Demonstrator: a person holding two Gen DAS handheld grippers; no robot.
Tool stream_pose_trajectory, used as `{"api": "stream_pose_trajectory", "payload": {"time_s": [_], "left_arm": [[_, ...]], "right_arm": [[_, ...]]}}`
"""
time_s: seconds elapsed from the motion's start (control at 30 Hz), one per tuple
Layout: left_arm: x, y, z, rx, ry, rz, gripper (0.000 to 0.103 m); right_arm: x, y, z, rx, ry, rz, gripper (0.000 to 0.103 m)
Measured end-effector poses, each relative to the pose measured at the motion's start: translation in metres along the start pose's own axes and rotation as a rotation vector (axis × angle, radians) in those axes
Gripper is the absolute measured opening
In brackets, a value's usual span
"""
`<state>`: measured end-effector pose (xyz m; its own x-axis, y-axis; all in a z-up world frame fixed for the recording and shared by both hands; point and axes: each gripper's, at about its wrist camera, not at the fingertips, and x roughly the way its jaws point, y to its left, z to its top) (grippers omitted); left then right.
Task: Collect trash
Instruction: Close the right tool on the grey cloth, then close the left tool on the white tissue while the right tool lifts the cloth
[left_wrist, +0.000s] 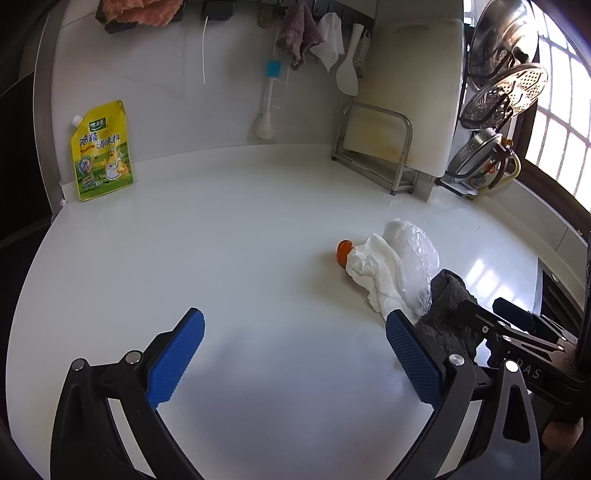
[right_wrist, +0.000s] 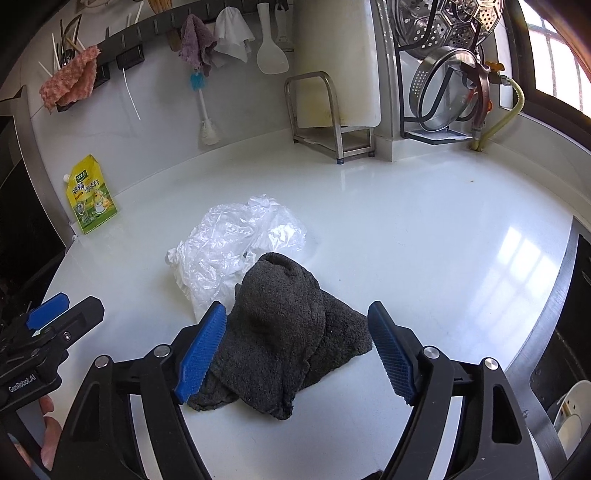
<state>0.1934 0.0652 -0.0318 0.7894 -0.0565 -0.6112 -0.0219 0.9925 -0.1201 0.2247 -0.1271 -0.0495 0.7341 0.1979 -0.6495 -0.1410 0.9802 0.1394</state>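
On the white counter lies a trash pile: a crumpled white tissue, a clear plastic bag and a small orange piece. The bag also shows in the right wrist view. A dark grey cloth lies bunched just in front of the bag, also seen in the left wrist view. My left gripper is open and empty, left of the pile. My right gripper is open, its fingers on either side of the grey cloth.
A yellow seasoning pouch leans at the back left wall. A cutting board in a metal rack and a pot lid rack stand at the back right. Cloths and utensils hang on a wall rail. A sink edge lies right.
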Motion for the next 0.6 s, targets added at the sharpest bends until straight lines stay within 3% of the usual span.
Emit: {"api": "stream_pose_trajectory", "payload": {"time_s": [0.37,0.5,0.6], "left_arm": [[-0.001,0.004,-0.001,-0.016,-0.003,-0.011,0.097],[0.000,0.003,-0.001,-0.011,-0.002,-0.009,0.097],[0.000,0.002,-0.002,-0.007,0.003,-0.007,0.097]], "right_arm": [[0.022,0.011,0.000,-0.050,0.015,-0.060,0.074],[0.021,0.012,0.000,-0.055,0.015,-0.057,0.044],[0.018,0.014,-0.001,-0.067,0.009,-0.049,0.034]]}}
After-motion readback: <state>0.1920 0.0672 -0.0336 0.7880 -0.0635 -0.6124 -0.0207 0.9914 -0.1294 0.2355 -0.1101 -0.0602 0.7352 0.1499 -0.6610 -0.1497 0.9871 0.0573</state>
